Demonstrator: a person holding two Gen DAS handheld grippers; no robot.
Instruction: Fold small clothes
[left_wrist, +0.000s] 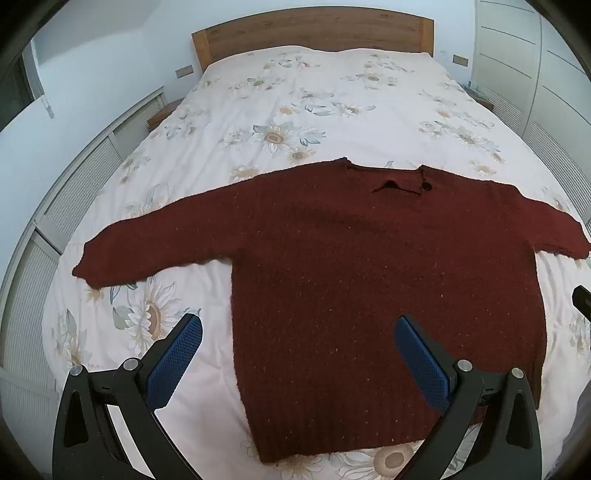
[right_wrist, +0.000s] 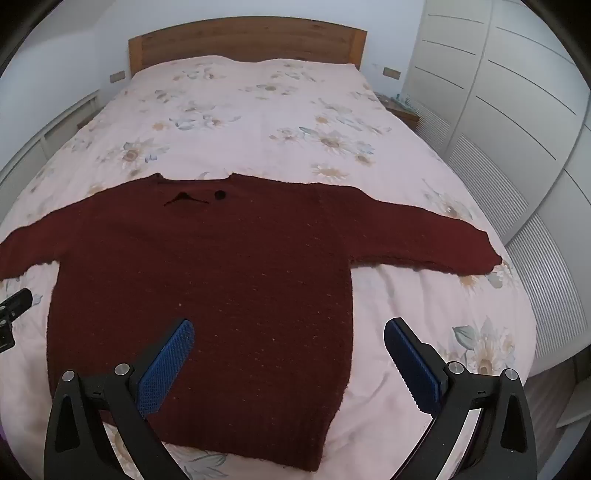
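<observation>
A dark red knitted sweater (left_wrist: 369, 266) lies flat on the bed, both sleeves spread out, neck toward the headboard, a dark button (left_wrist: 428, 187) by the collar. My left gripper (left_wrist: 297, 325) hovers open above the sweater's lower left side, blue pads wide apart, nothing between them. In the right wrist view the same sweater (right_wrist: 221, 266) fills the middle. My right gripper (right_wrist: 288, 328) hangs open over the lower right side and hem area, holding nothing. A black part of the other gripper (right_wrist: 14, 302) shows at that view's left edge.
The bed has a pale floral duvet (left_wrist: 295, 103) and a wooden headboard (left_wrist: 314, 33). White wardrobes (right_wrist: 498, 110) stand along the right, louvred panels (left_wrist: 74, 166) along the left. A small bedside table (right_wrist: 402, 110) sits at the back right.
</observation>
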